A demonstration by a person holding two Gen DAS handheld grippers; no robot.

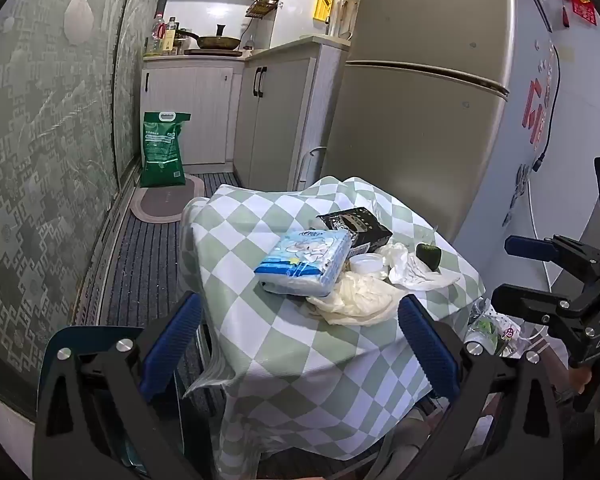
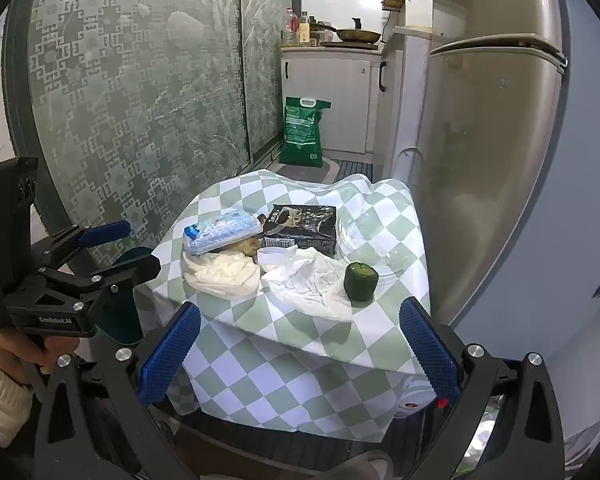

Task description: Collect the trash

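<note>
A small table under a green-and-white checked cloth [image 1: 260, 320] [image 2: 284, 344] holds the trash: a cream crumpled bag [image 1: 356, 300] [image 2: 224, 272], a white crumpled plastic bag [image 1: 412, 268] [image 2: 312, 284], a small white lid [image 1: 366, 264] [image 2: 274, 256], a dark green vegetable stub [image 1: 429, 256] [image 2: 360, 280], a blue tissue pack [image 1: 304, 264] [image 2: 220, 232] and a black packet [image 1: 356, 224] [image 2: 304, 226]. My left gripper [image 1: 300, 344] is open and empty before the table's near edge. My right gripper [image 2: 300, 344] is open and empty, just short of the white bag.
A fridge [image 1: 420, 100] [image 2: 492, 160] stands right of the table. A patterned glass door [image 1: 40, 160] [image 2: 140, 100] is on the left. A green sack [image 1: 162, 144] [image 2: 304, 132] and a mat [image 1: 168, 200] lie on the floor by white cabinets [image 1: 276, 120]. A clear bag of rubbish [image 1: 492, 328] hangs beside the table.
</note>
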